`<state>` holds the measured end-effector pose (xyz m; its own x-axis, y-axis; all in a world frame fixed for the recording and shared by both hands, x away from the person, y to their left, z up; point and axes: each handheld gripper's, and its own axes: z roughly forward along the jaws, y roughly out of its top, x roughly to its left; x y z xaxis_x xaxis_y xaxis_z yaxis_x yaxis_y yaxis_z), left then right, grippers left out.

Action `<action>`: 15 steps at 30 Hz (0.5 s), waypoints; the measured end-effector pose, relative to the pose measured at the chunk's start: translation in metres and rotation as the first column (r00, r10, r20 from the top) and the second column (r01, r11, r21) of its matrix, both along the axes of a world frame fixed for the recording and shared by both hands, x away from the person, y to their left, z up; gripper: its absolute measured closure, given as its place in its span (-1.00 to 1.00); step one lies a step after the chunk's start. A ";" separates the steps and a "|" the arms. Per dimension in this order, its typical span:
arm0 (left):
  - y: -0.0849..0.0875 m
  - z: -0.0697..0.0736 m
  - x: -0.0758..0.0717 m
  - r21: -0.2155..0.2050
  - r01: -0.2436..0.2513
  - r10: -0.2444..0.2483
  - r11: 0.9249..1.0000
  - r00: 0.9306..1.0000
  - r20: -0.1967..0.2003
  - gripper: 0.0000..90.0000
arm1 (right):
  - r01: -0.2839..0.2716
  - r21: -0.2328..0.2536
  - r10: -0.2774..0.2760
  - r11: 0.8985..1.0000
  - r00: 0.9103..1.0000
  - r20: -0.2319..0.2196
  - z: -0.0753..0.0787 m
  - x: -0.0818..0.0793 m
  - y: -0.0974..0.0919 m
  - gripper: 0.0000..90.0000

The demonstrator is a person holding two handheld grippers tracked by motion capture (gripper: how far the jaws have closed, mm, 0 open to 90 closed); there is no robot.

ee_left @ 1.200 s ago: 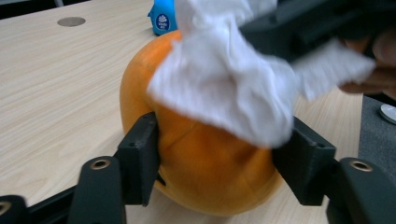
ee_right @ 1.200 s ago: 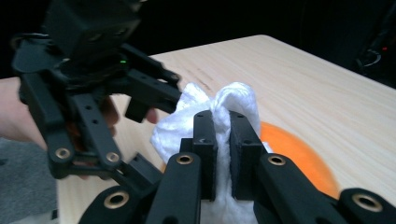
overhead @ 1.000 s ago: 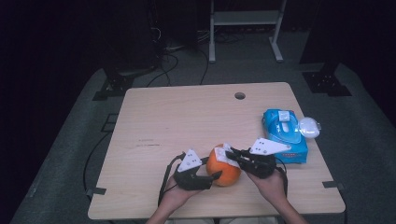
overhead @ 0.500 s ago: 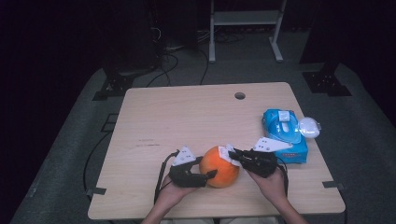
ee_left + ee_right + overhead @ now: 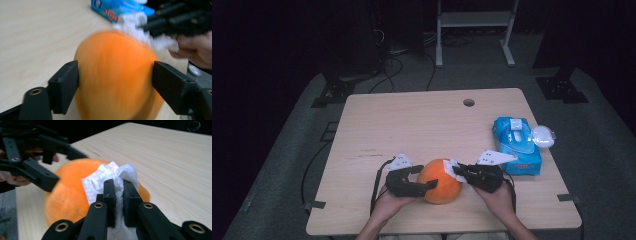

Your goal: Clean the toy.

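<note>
The pale wooden rectangular table (image 5: 412, 130) has a round cable hole (image 5: 469, 102) near its far edge. Resting on it – a soft orange ball-shaped object (image 5: 439, 181) at the near edge, and a blue plastic wipes pack (image 5: 516, 144) at the right.

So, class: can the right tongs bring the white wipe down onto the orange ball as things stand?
Probably yes: the right tongs, shut on the white wipe, sit right at the orange ball, its top uncovered.
</note>
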<state>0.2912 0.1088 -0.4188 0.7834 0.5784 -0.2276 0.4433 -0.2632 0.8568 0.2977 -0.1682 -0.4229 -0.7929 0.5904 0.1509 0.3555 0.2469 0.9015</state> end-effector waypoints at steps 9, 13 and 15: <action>0.018 -0.012 0.008 0.044 -0.019 0.021 0.999 0.999 -0.035 -0.23 | 0.016 -0.030 -0.017 0.999 1.000 -0.027 -0.008 0.004 -0.002 0.82; 0.018 -0.009 0.009 0.019 0.007 -0.006 1.000 0.999 -0.039 -0.40 | 0.013 -0.011 -0.013 1.000 0.999 -0.039 -0.008 0.003 0.000 0.82; 0.015 -0.006 0.010 0.003 0.006 -0.006 1.000 0.999 -0.038 -0.56 | -0.024 0.029 0.024 0.999 1.000 -0.019 -0.001 -0.002 0.005 0.82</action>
<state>0.3015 0.1241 -0.4253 0.7777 0.5744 -0.2556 0.4741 -0.2689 0.8384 0.2959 -0.1637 -0.4239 -0.8036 0.5666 0.1825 0.3668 0.2299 0.9014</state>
